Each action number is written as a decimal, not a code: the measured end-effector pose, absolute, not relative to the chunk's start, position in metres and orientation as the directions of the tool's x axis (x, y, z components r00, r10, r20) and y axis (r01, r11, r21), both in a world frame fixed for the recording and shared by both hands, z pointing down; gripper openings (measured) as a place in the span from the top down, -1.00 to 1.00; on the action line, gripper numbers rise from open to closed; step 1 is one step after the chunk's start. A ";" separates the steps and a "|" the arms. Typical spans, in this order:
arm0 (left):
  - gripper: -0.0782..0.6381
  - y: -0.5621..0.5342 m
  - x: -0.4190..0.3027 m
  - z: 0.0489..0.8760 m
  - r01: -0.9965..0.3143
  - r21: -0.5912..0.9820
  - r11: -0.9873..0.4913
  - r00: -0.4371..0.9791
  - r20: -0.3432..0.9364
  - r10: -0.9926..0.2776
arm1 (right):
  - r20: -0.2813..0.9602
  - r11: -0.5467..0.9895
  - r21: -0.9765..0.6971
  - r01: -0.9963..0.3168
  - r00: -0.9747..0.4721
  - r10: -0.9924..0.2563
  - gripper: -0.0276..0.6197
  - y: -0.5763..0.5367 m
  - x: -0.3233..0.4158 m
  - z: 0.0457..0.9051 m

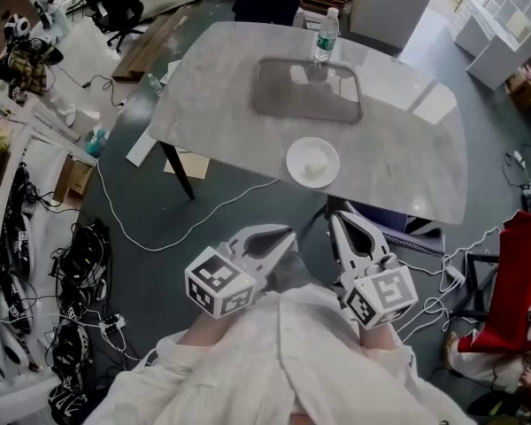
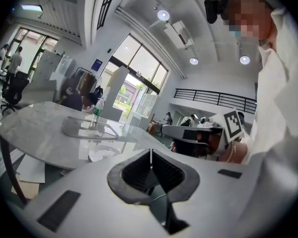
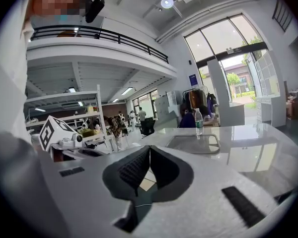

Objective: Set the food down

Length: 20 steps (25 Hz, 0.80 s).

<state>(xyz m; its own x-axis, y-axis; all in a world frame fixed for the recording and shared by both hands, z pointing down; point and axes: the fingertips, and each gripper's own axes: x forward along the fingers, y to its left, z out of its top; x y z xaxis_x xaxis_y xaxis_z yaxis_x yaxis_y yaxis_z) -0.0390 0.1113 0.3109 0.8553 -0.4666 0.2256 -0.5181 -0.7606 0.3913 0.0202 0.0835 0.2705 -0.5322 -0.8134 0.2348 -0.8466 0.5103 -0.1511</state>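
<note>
1. At far left, dark cables (image 1: 80, 264) lie in heaps on the floor, and a white cord (image 1: 159, 246) loops under the table's (image 1: 407, 149) near-left corner. That side looks poor for stepping.
2. The left gripper (image 1: 283, 233) is held close to the person's body, short of the table. Its jaws are pressed together with nothing between them. This is probably just a carrying pose, with no grasp under way.
3. On the table, a tray (image 1: 274, 104) sits toward the far side, with a bottle (image 1: 326, 35) at its far rim.
4. The plate (image 1: 290, 162) sits just inside the near edge, apart from the tray. A pale lump on it is likely the food (image 1: 314, 165). It already rests on the table and neither gripper touches it. The place suits an easy reach from the front.
5. The right gripper (image 1: 336, 218) is just beside the left one. It is also closed and empty, and it points toward the near edge just below the plate.
6. Between the plate and the right edge the table top is bare, with open room for a gripper to pass.
7. At far right, a red object (image 1: 522, 282) and more cords on the floor narrow the way round that side.
</note>
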 end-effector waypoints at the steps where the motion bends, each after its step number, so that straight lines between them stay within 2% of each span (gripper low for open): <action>1: 0.72 0.100 -0.036 0.312 -0.523 0.393 -0.757 0.853 0.230 -0.469 | 0.236 0.516 -0.151 -0.843 -0.537 -0.810 0.91 0.072 0.023 0.270; 10: 0.72 0.017 0.001 0.317 -0.551 0.406 -0.729 0.834 0.238 -0.498 | 0.256 0.574 -0.153 -0.804 -0.593 -0.763 0.91 -0.014 0.049 0.277; 20: 0.72 -0.021 0.016 0.334 -0.562 0.439 -0.701 0.827 0.281 -0.487 | 0.300 0.540 -0.198 -0.818 -0.575 -0.761 0.91 -0.045 0.078 0.298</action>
<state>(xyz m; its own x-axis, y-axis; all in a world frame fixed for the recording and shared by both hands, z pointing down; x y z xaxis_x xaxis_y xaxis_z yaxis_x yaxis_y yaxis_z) 0.0161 -0.0213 0.3338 0.8269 -0.4869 0.2813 -0.5621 -0.7011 0.4388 0.0781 -0.0455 0.2975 -0.5751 -0.7613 0.2996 -0.8180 0.5400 -0.1980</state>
